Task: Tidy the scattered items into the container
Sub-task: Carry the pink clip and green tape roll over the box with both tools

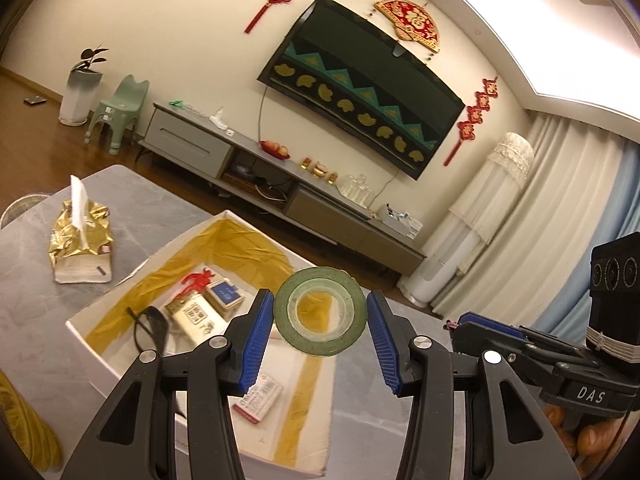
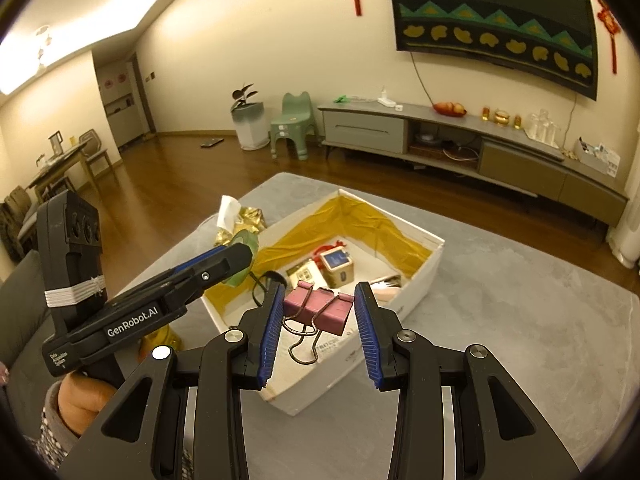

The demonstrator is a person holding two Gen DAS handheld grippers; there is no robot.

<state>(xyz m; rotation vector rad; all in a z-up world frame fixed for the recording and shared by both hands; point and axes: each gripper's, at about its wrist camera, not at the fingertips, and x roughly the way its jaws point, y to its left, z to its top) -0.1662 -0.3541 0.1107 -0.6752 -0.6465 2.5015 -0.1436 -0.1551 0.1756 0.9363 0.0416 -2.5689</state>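
Left wrist view shows the left tool (image 1: pixel 321 322) above the near part of the white box (image 1: pixel 104 354), with a roll of green tape (image 1: pixel 321 311) sitting between its blue pads; there seems to be a sliver of gap on each side, so I cannot tell whether the roll is being pinched or is already loose. In the right wrist view the right tool (image 2: pixel 319 322) hangs over the box's near wall (image 2: pixel 316 380) with a pink binder clip (image 2: pixel 320 309) between its pads, its left corner touching the left pad while the right end stands just clear, so that hold is likewise uncertain. The risk I see is in the drop: the clip sits close to the near rim and could strike it and bounce onto the grey desk (image 2: pixel 520 320), and the round tape could roll or land on edge against the items already inside, a blue-topped box (image 1: pixel 225 295) and a card with a printed code (image 1: pixel 195 315). The two tools are also near each other, so a sideways drift might knock one load free. The bottom of the box nearest the tools is hidden behind the fingers, and the print on the small packet (image 1: pixel 258 398) is too blurred to read.
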